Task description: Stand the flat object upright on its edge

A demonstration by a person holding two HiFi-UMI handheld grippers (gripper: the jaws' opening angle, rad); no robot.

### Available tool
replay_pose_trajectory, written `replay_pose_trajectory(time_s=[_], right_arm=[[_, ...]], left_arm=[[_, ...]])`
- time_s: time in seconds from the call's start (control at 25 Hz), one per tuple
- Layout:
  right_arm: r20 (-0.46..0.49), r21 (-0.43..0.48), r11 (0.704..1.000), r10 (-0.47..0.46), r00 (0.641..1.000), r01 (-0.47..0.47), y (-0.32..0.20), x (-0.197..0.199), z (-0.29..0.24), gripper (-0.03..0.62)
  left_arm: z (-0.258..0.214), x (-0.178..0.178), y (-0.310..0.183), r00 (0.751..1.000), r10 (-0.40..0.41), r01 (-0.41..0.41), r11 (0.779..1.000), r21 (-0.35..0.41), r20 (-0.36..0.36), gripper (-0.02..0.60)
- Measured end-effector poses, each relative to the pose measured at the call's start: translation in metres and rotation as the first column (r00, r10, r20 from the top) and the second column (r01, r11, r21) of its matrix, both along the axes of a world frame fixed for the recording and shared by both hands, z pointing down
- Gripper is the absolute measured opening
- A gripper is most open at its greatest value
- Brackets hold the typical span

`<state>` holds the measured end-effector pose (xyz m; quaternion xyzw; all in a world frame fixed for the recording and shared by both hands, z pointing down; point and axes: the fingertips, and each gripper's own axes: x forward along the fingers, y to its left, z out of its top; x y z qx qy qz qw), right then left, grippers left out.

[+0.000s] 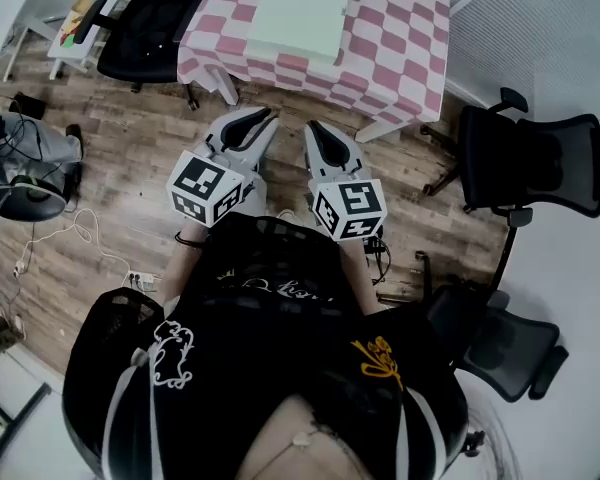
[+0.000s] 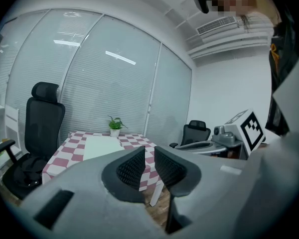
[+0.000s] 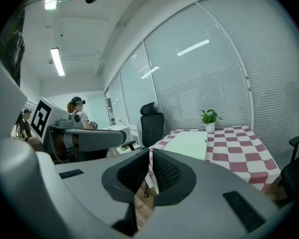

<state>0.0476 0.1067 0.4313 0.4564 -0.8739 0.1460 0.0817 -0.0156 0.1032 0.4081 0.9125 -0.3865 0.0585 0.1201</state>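
The flat object (image 1: 300, 13) — pale green — lies flat on the pink-checked table (image 1: 405, 48) at the top centre of the head view; both grippers sit lower, mid-frame, over the wooden floor (image 1: 110, 158), well apart from the flat object. The left gripper (image 1: 265, 121) has its jaws drawn together with nothing between them; the right gripper (image 1: 315, 131), just beside it, is likewise closed and empty. In both gripper views the flat object lies beyond the jaw tips — a small potted plant (image 3: 209, 117) stands at the table's far edge; black office chairs (image 1: 540, 163) stand at the right of the head view.
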Motion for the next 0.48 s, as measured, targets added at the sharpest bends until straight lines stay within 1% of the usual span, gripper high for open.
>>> replay_pose_trajectory(time_s=[0.2,0.48], right_arm=[[-0.018,-0.012,1.0,0.02,1.0,-0.02,-0.039,-0.005,-0.001,0.026],[-0.038,-0.016,0.998,0.055,0.998,-0.056,-0.094,-0.022,-0.006,0.026]], left_arm=[[-0.004,-0.006,-0.042,1.0,0.025,-0.025,1.0,0.003,-0.008,0.067],[-0.011,-0.026,-0.102,0.998,0.056,-0.056,0.998,0.007,-0.024,0.067]])
